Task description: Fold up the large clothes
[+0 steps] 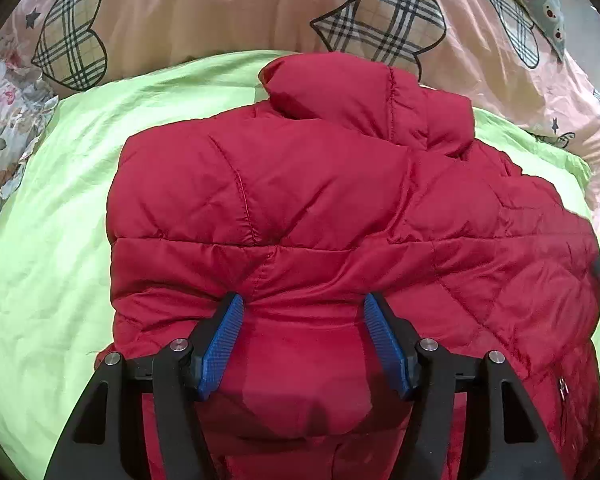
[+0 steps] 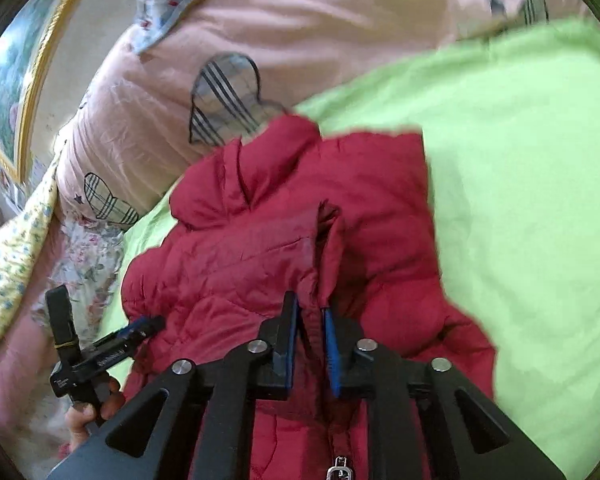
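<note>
Left gripper (image 1: 303,316): jaws wide, pressed on jacket (image 1: 320,200), nothing pinched. Right gripper (image 2: 311,320): jaws narrow, thin red fold between, grip uncertain. Jacket lies on green sheet (image 1: 60,220), collar at twelve o'clock, long axis running twelve to six; both tools at hem end.

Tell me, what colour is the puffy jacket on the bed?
The jacket is red; the left wrist view shows it best.
</note>
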A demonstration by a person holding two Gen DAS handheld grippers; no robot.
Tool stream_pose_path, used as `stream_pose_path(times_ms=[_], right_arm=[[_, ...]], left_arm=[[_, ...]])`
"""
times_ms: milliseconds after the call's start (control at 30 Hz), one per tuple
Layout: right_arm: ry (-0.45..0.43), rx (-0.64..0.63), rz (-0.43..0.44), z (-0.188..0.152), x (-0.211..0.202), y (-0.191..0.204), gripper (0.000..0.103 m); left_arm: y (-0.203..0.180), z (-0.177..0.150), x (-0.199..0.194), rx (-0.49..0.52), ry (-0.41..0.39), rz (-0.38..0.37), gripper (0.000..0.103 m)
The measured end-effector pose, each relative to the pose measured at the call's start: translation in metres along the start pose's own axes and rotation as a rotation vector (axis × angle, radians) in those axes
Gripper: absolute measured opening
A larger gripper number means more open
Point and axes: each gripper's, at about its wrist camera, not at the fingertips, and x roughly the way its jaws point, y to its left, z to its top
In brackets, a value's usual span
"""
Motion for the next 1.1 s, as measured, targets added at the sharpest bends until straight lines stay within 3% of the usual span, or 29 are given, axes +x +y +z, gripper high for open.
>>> stream_pose_path(times_ms=[67, 133, 200, 267, 433, 533, 767, 933, 1100], right_arm=[[-0.096, -0.066, -0.043, 0.002, -0.02, 0.016, 0.038], [-0.12, -0.126, -0.025, 0.001, -0.026, 0.034, 0.044], [-0.048, -0.185, 0.018, -0.003, -0.01, 0.051, 0.046], [0.003, -0.229, 0.005, -0.009, 0.008, 0.061, 0.046], [0.128, -0.245, -0.066, -0.025, 0.054, 0.052, 0.045], [0.191, -0.261, -0.181, -0.03, 0.075, 0.041, 0.045], [0.183, -0.253, -0.206, -0.03, 0.082, 0.035, 0.045], [0.187, -0.239, -0.192, -0.031, 0.084, 0.032, 0.046], [0.184, -0.253, -0.209, -0.037, 0.084, 0.034, 0.046]], left_arm=[[-0.003, 0.001, 0.0, -0.006, -0.001, 0.002, 0.064], [-0.006, 0.003, -0.001, -0.007, -0.002, 0.001, 0.064], [-0.006, 0.002, -0.001, -0.003, -0.005, 0.002, 0.064], [-0.007, 0.002, -0.001, 0.001, -0.007, 0.006, 0.065], [0.0, 0.0, 0.007, 0.006, -0.006, 0.008, 0.065], [-0.001, -0.001, 0.002, 0.017, -0.009, 0.007, 0.065], [0.017, -0.011, -0.03, -0.013, -0.056, 0.002, 0.064], [0.022, -0.014, -0.008, 0.009, 0.016, 0.017, 0.065], [0.024, -0.013, 0.002, 0.007, 0.023, 0.013, 0.067]])
